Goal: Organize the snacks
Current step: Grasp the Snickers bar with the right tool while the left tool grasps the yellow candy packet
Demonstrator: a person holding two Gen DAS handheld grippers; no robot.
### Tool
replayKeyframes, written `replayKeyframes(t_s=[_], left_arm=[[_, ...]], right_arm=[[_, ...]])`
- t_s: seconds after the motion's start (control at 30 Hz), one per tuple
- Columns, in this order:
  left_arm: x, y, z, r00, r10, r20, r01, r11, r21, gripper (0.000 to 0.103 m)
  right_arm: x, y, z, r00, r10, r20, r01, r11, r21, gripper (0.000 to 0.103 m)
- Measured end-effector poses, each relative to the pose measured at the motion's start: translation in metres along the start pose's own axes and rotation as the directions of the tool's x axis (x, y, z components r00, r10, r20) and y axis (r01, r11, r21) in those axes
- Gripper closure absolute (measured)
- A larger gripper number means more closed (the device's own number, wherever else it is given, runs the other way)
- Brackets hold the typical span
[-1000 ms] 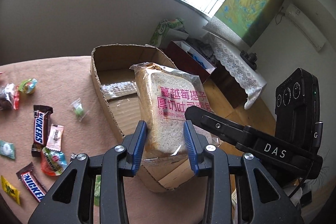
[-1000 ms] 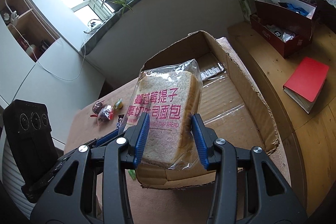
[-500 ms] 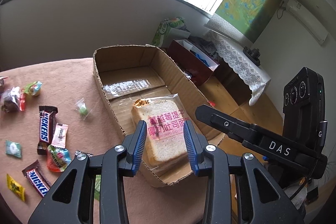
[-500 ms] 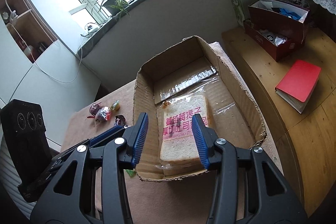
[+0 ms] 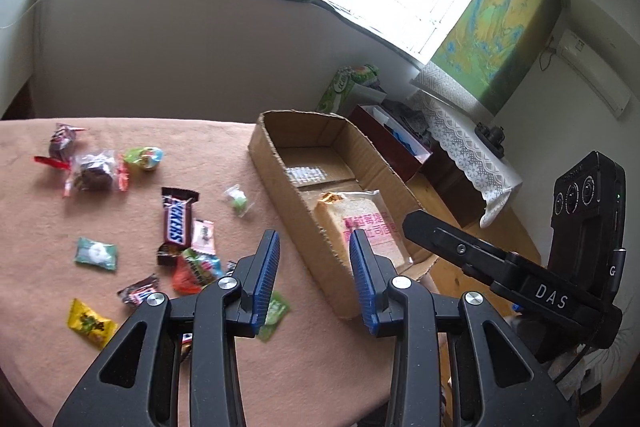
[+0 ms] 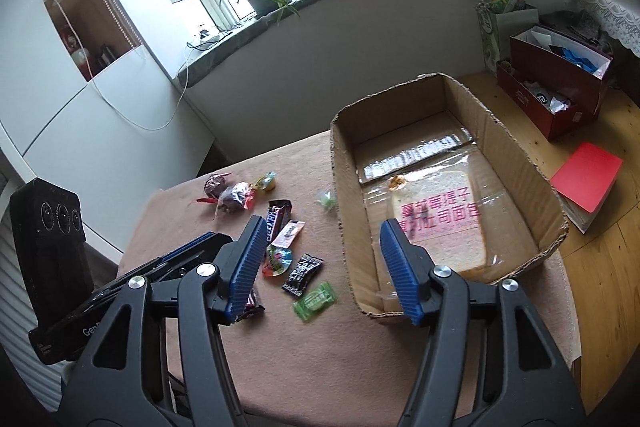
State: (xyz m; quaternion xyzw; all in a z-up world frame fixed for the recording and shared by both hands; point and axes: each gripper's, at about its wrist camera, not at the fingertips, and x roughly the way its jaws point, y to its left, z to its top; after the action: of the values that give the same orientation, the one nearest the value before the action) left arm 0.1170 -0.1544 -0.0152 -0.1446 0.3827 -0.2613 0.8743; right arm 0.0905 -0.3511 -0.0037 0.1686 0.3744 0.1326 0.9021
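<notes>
A bagged bread slice [image 5: 360, 223] with pink print lies flat in the near end of an open cardboard box [image 5: 280, 187]; it also shows in the right wrist view [image 6: 440, 215] inside the box [image 6: 348, 227]. My left gripper [image 5: 314, 279] is open and empty, above the table by the box's near left wall. My right gripper [image 6: 322, 263] is open and empty, above that same wall. Loose snacks lie left of the box: a Snickers bar [image 5: 176, 223], a green candy [image 6: 316, 301], a black packet [image 6: 303, 274].
The table has a pink cloth [image 5: 60, 307]. Several more wrapped sweets lie at the far left [image 5: 92, 171]. A red book [image 6: 586, 183] and red boxes [image 6: 560, 91] sit on the wooden surface right of the box. The other gripper's black body [image 5: 520, 287] is at right.
Both grippers held the bagged bread above the box, let it go flat into the box, then opened wider and drew back and left, bringing the loose snacks into view.
</notes>
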Motion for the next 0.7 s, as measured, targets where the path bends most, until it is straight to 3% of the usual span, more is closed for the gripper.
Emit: replayKeyframes(t_s=[0.37,0.7], left_arm=[[-0.043,0.085,-0.035,0.988,0.156,0.012,-0.152,0.974,-0.168,0.067],[-0.049,0.134,-0.069,0.98,0.187,-0.061,-0.197,0.936,-0.29,0.067]], right_arm=[[0.044,0.063,-0.031,0.993,0.051,-0.107,-0.062,0.993,-0.103,0.041],[0.096,0.09,-0.061,0.972,0.035,-0.234,-0.075,0.984,-0.164,0.041]])
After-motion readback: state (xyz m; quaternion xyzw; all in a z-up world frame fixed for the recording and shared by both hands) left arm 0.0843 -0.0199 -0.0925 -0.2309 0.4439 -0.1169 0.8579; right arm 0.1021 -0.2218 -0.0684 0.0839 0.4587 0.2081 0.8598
